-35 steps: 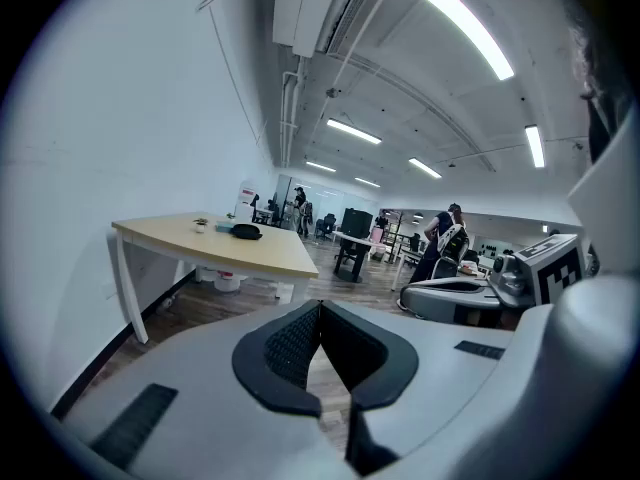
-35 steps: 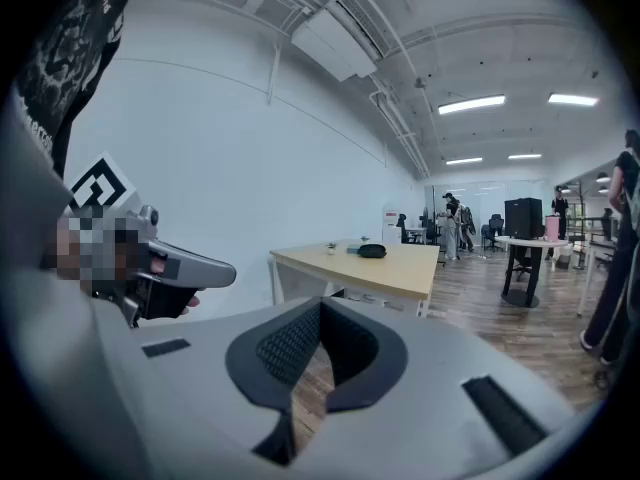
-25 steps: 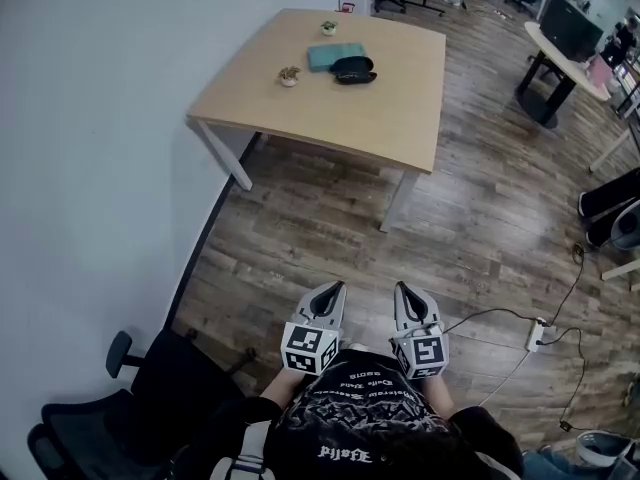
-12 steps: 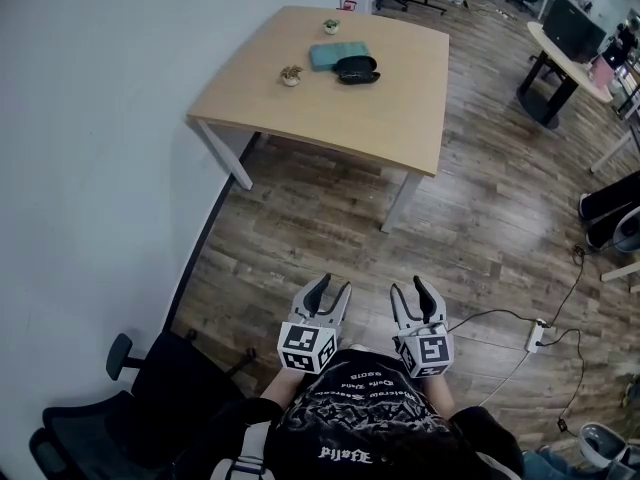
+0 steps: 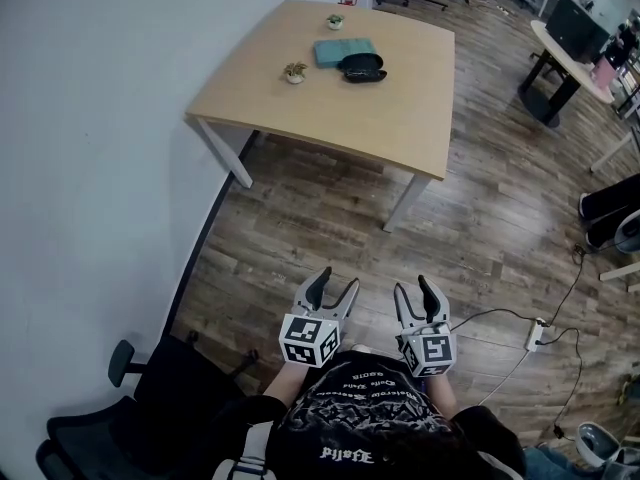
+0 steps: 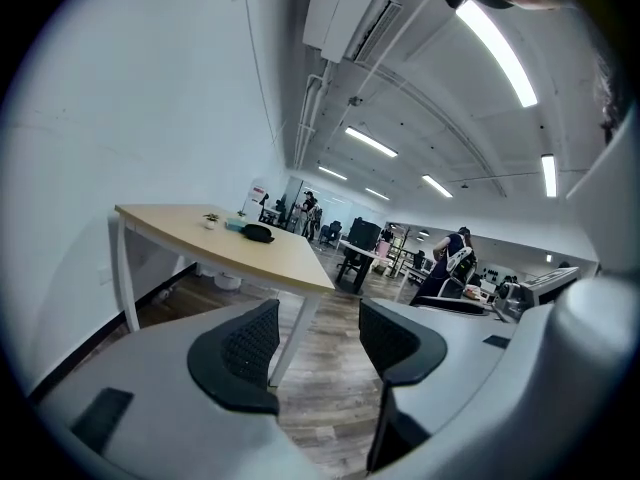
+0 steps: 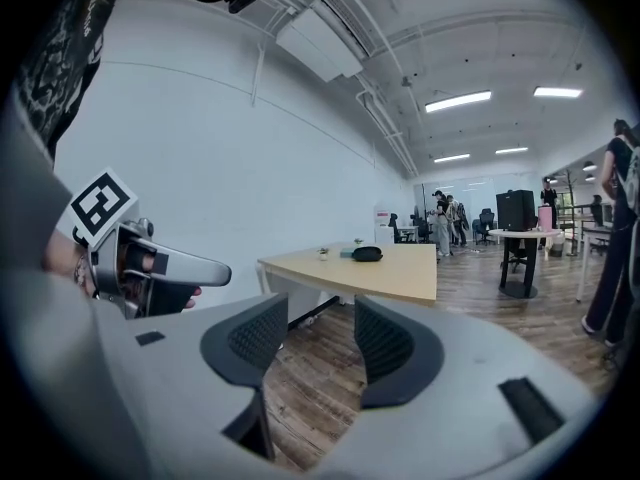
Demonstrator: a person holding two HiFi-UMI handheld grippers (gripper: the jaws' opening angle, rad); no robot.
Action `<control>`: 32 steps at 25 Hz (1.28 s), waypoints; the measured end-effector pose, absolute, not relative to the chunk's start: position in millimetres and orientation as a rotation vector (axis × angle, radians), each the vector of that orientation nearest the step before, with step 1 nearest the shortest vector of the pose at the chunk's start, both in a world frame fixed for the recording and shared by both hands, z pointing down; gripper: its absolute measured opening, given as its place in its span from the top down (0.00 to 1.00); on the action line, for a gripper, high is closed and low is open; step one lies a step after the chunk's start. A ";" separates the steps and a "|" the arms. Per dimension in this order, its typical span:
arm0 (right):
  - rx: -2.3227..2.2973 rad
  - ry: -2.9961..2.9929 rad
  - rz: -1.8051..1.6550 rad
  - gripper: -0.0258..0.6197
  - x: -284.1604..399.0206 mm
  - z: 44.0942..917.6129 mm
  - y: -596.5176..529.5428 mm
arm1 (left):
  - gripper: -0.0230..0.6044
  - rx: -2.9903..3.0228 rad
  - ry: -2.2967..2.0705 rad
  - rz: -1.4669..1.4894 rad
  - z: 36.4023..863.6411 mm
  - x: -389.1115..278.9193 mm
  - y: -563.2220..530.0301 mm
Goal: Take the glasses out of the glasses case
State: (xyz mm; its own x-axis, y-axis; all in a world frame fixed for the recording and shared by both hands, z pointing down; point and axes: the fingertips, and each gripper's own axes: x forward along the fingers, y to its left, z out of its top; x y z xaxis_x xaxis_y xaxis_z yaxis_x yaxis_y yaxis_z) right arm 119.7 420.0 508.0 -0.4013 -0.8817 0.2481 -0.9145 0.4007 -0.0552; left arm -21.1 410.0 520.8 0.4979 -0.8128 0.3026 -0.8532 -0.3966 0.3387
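The black glasses case (image 5: 360, 68) lies shut on the far part of the wooden table (image 5: 400, 118), next to a teal pad (image 5: 343, 50). It shows small in the left gripper view (image 6: 258, 233) and the right gripper view (image 7: 367, 254). Both grippers hang close to the person's body, far from the table, over the wood floor. My left gripper (image 5: 334, 284) is open and my right gripper (image 5: 415, 288) is open. Their jaws have just been opening, with nothing between them (image 6: 318, 330) (image 7: 320, 333). The glasses themselves are not visible.
Two small potted plants (image 5: 294, 71) (image 5: 335, 21) stand on the table. A black office chair (image 5: 110, 418) is at lower left by the white wall. A power strip with cables (image 5: 537, 333) lies on the floor at right. Desks, chairs and people fill the far room.
Both grippers went from shut to wide open. They edged forward a little, toward the table.
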 end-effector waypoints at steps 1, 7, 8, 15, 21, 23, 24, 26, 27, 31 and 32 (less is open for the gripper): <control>1.600 -2.473 0.274 0.62 113.7 508.7 415.7 | 0.55 2.298 -1.366 0.120 520.9 -24.1 405.6; 1.591 -2.473 0.275 0.62 68.7 510.3 386.5 | 0.55 2.316 -1.298 0.099 521.9 -58.5 377.7; 1.591 -2.474 0.274 0.62 60.2 510.7 381.6 | 0.55 2.319 -1.286 0.093 522.3 -65.2 372.9; 1.638 -2.458 0.278 0.62 22.0 513.3 364.7 | 0.55 2.365 -1.206 0.093 523.9 -93.5 349.7; 1.649 -2.453 0.248 0.62 6.6 508.7 363.3 | 0.55 2.360 -1.136 0.076 528.0 -96.4 343.7; 1.661 -2.439 0.269 0.62 11.9 512.5 365.2 | 0.55 2.373 -1.134 0.087 529.5 -93.6 345.1; 1.669 -2.432 0.283 0.62 15.3 514.7 365.8 | 0.55 2.374 -1.138 0.086 529.8 -92.8 345.7; 1.672 -2.423 0.277 0.62 19.4 516.8 364.8 | 0.55 2.363 -1.150 0.078 531.1 -93.8 345.7; 1.665 -2.422 0.253 0.62 19.3 516.2 362.6 | 0.55 2.354 -1.156 0.075 532.7 -95.3 345.1; 1.616 -2.472 0.221 0.62 13.6 514.6 340.1 | 0.55 2.341 -1.209 0.090 538.6 -102.1 336.0; 1.607 -2.489 0.242 0.62 12.8 515.8 333.3 | 0.55 2.338 -1.227 0.095 539.1 -103.9 332.2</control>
